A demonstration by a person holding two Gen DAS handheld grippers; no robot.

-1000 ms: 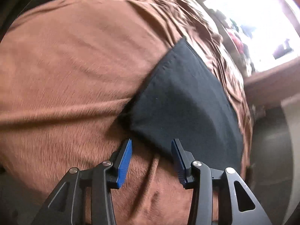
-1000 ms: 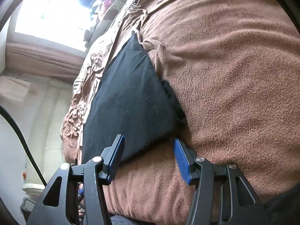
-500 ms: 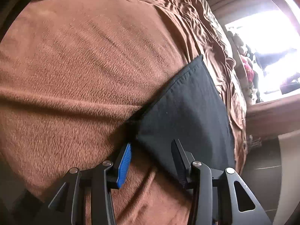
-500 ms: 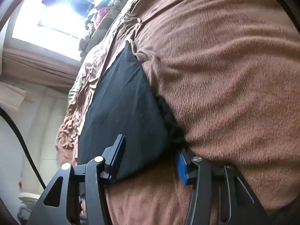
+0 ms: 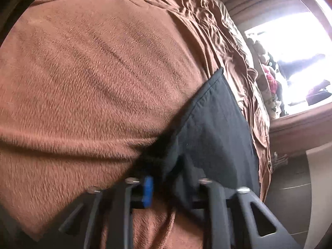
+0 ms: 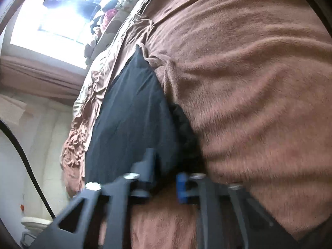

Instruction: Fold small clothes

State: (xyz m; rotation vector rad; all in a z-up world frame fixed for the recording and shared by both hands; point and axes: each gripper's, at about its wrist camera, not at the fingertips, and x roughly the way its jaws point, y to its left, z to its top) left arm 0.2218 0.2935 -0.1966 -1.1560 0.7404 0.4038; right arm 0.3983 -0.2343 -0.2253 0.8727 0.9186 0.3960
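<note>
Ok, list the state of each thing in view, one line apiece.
black garment: lying flat on the blanket, near corners at the grippers.
brown blanket: spread out, creased.
left gripper: partly closed around a garment corner; blurred.
right gripper: partly closed around the other corner; blurred.

Both wrist cameras are looking forward along their fingers, very close over the brown blanket point(image 5: 87, 78), sharing the black cloth point(image 6: 134, 112) and, seemingly, the same bright window point(image 5: 290, 47).
</note>
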